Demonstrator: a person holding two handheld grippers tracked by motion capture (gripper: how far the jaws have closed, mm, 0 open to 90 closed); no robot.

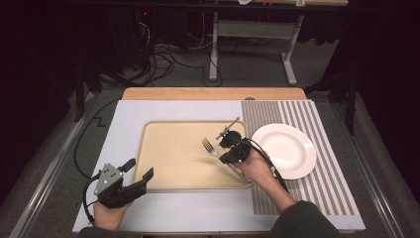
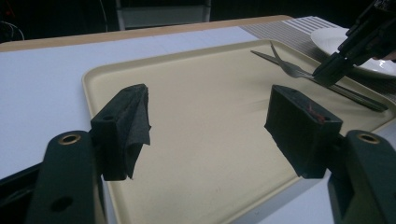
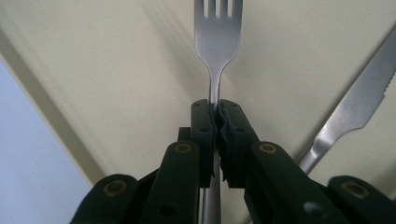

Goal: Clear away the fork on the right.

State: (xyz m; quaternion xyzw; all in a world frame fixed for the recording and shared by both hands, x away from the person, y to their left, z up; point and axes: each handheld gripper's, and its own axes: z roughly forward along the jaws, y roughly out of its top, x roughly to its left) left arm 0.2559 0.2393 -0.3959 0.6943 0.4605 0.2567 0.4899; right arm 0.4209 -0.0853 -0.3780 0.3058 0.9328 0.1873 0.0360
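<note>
A tray (image 1: 168,173) lies in the middle of the table (image 1: 129,111), with a plate (image 1: 285,148) just to its right. A fork (image 1: 209,147) and a knife (image 1: 229,126) sit over the tray's right part, the knife farther back.

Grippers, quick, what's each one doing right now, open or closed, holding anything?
Left gripper: open, holding nothing, at the tray's near left edge.
Right gripper: closed on the fork by its handle, over the tray.

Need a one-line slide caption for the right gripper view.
Right tongs shut on the neck of a fork above a beige tray, a knife lying alongside.
</note>
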